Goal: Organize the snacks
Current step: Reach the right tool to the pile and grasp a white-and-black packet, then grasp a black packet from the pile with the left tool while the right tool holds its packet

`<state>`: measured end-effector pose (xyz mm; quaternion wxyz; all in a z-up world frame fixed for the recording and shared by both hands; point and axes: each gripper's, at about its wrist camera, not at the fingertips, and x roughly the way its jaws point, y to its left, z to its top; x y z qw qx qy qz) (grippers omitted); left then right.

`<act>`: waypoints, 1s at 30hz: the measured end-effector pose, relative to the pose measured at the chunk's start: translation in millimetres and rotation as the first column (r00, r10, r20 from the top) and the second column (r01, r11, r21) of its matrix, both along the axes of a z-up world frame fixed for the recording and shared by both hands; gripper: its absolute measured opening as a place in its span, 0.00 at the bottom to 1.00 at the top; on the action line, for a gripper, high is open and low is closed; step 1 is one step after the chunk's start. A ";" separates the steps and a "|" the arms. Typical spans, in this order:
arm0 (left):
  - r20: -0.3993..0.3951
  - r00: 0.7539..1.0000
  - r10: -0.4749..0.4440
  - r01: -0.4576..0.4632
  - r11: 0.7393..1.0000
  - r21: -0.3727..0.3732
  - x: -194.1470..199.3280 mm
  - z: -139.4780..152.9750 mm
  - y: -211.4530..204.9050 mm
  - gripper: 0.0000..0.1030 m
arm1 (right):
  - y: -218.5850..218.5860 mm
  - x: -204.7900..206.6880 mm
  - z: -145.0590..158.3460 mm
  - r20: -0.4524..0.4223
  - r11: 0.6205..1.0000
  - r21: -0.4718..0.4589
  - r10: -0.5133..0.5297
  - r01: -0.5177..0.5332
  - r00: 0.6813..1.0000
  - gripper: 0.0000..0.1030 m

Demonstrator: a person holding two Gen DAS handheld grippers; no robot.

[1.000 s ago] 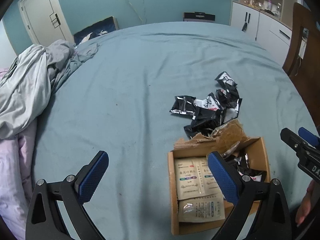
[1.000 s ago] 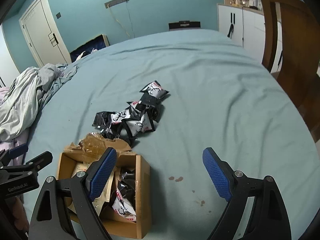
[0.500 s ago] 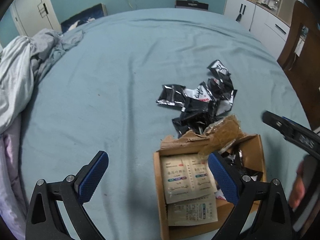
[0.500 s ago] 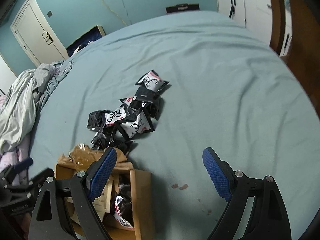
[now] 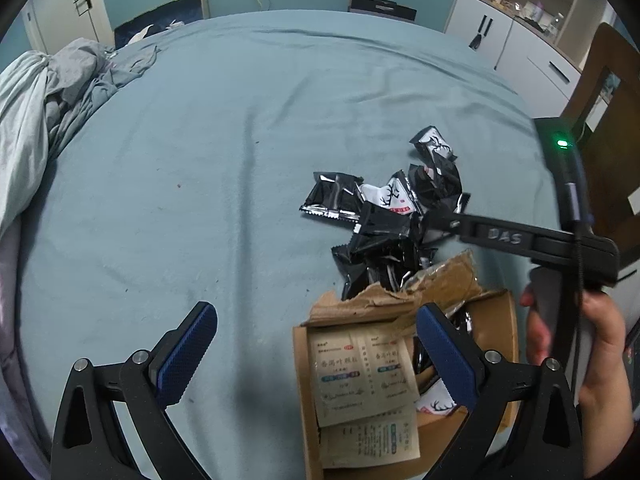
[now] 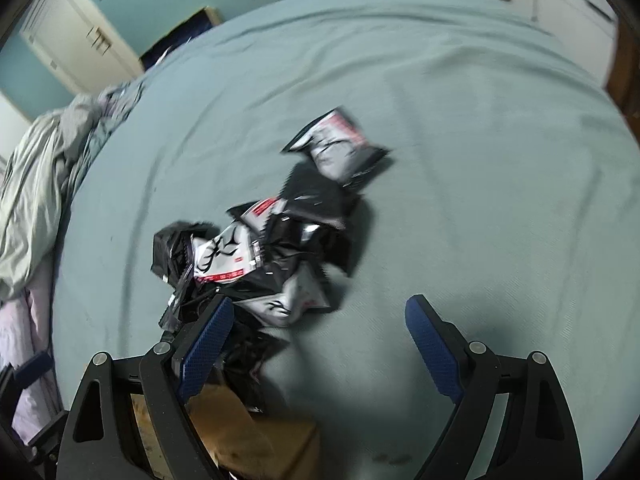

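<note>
Most packets lie loose on the bed; few sit in the box. Both tongs, left and right, gape empty.

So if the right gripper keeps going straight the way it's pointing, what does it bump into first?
Probably the pile of black snack packets on the bed. The right gripper is open and empty, aimed at the pile's near edge. The picture is blurred, so depth is unsure; it could meet bare sheet beside them.
</note>
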<state>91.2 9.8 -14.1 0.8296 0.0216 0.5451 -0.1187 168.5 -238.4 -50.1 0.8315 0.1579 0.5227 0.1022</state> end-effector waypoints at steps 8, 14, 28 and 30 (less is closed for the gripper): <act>-0.002 1.000 -0.006 0.006 1.000 0.012 1.5 -6.3 -2.4 0.99 | -3.0 14.0 -4.6 0.000 1.000 -0.002 0.016 -0.016 1.000 0.60; 0.024 1.000 -0.003 0.003 0.999 0.034 -1.8 -4.4 -4.5 0.99 | -14.7 6.5 4.5 0.012 1.000 0.015 -0.010 0.010 1.000 0.42; -0.007 1.000 0.001 -0.001 0.995 0.098 -1.2 3.5 -22.0 0.99 | -45.9 -65.9 43.2 0.098 0.986 0.108 -0.135 0.125 0.986 0.40; -0.037 0.999 -0.012 0.016 0.994 0.108 3.7 2.8 -29.1 0.99 | -49.9 -67.9 42.5 0.087 0.984 0.120 -0.142 0.131 0.986 0.40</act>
